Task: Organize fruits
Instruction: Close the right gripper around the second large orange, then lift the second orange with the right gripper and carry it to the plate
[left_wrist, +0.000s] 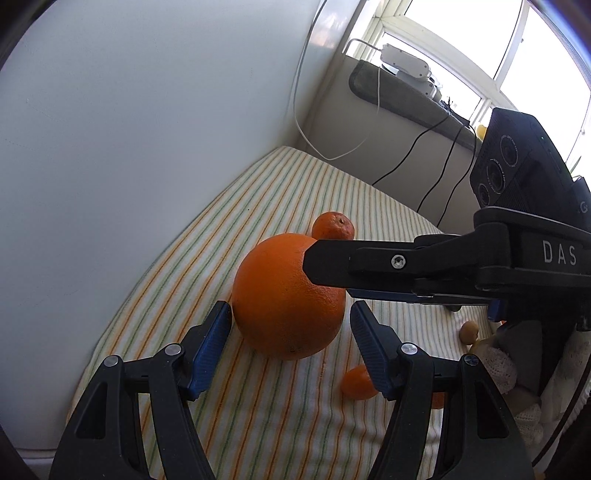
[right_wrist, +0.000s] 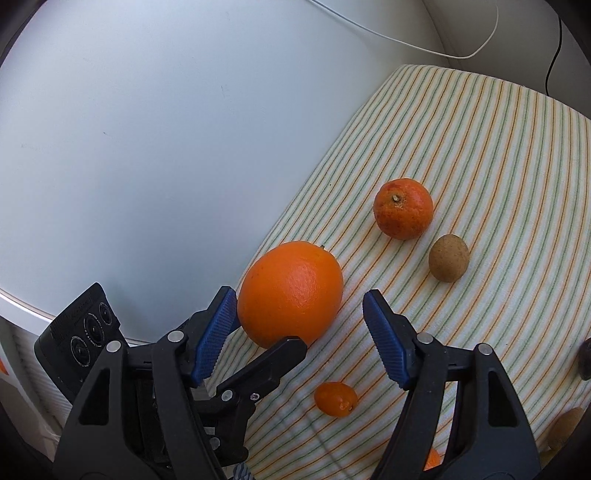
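Observation:
A large orange (left_wrist: 284, 299) (right_wrist: 291, 291) rests on the striped cloth (left_wrist: 258, 206) (right_wrist: 480, 166) close to the white wall. My left gripper (left_wrist: 290, 325) is open, with its jaws on either side of the orange's near end. My right gripper (right_wrist: 299, 314) is also open around the orange; its left pad (right_wrist: 218, 328) is at the peel. The right gripper crosses the left wrist view (left_wrist: 406, 269) in front of the orange. A smaller reddish orange (left_wrist: 333, 226) (right_wrist: 402, 208) lies beyond. A small kumquat (left_wrist: 356, 382) (right_wrist: 336, 398) lies near.
A brown kiwi-like fruit (right_wrist: 448, 258) lies right of the reddish orange, and another (left_wrist: 470, 329) (right_wrist: 565, 428) sits farther right. A dark fruit (right_wrist: 585, 358) is at the right edge. The wall (left_wrist: 129, 147) is on the left. Cables (left_wrist: 436, 177) hang behind the table.

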